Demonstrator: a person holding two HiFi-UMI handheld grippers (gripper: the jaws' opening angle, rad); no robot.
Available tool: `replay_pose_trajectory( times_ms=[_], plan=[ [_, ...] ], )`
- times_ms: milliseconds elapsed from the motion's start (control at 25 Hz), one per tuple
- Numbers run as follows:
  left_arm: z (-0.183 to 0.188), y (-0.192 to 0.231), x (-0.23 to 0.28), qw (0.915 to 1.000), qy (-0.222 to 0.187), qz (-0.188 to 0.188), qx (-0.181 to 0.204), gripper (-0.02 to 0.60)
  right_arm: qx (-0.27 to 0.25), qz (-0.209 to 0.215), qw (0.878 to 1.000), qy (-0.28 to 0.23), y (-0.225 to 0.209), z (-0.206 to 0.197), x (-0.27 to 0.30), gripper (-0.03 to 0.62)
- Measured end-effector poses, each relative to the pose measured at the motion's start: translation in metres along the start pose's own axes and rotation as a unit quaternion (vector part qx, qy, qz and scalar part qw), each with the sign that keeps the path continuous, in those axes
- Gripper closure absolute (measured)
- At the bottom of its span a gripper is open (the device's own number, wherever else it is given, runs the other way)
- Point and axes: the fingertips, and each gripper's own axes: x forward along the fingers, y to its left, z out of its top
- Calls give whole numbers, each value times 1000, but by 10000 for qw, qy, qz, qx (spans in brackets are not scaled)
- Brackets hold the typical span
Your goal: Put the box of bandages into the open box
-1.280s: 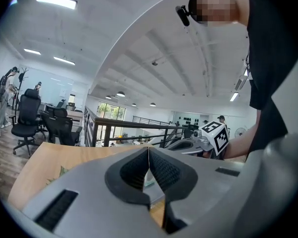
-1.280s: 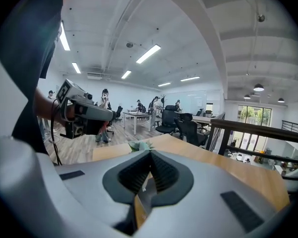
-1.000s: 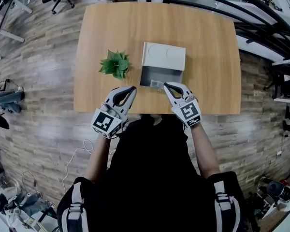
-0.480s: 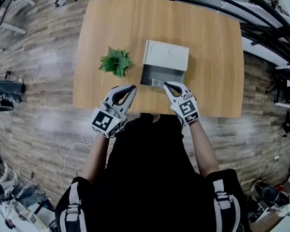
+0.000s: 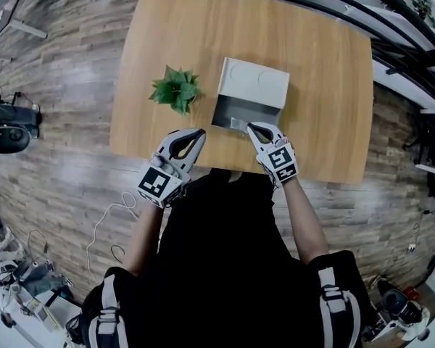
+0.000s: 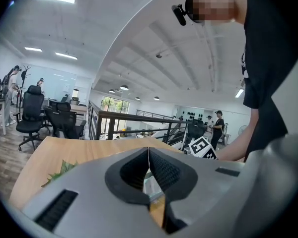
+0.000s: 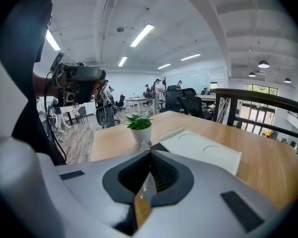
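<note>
An open grey box (image 5: 230, 109) stands on the wooden table (image 5: 319, 71), its white lid (image 5: 254, 83) folded back behind it. A small pale box, probably the bandages (image 5: 235, 125), lies inside at the box's near edge. My right gripper (image 5: 250, 127) is shut, its tips just at that near edge beside the pale box; nothing shows between its fingers. In the right gripper view the white lid (image 7: 201, 151) lies just past the shut tips (image 7: 150, 152). My left gripper (image 5: 200, 131) is shut and empty over the table's near edge, left of the box.
A small potted plant (image 5: 175, 89) stands left of the open box, also seen as the plant (image 7: 139, 125) in the right gripper view. The person's body is at the table's near edge. Office chairs and a railing surround the table.
Only the head view has shifted a little. Both grippers hold their places and stay shut.
</note>
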Motion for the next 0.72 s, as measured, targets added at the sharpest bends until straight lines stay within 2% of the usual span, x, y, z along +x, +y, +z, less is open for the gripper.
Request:
replay_pose_trajectory(
  times_ms=[360, 520, 720],
  plan=[
    [-9, 2, 1, 9997, 190, 136, -21, 558, 52, 198, 9997, 149, -4, -18, 17, 569],
    [-7, 5, 2, 9996, 121, 219, -116, 558, 98, 263, 9993, 256, -4, -28, 24, 569],
    [-13, 8, 4, 9994, 278, 201, -38, 558, 168, 312, 9987, 372, -6, -39, 31, 569]
  ],
)
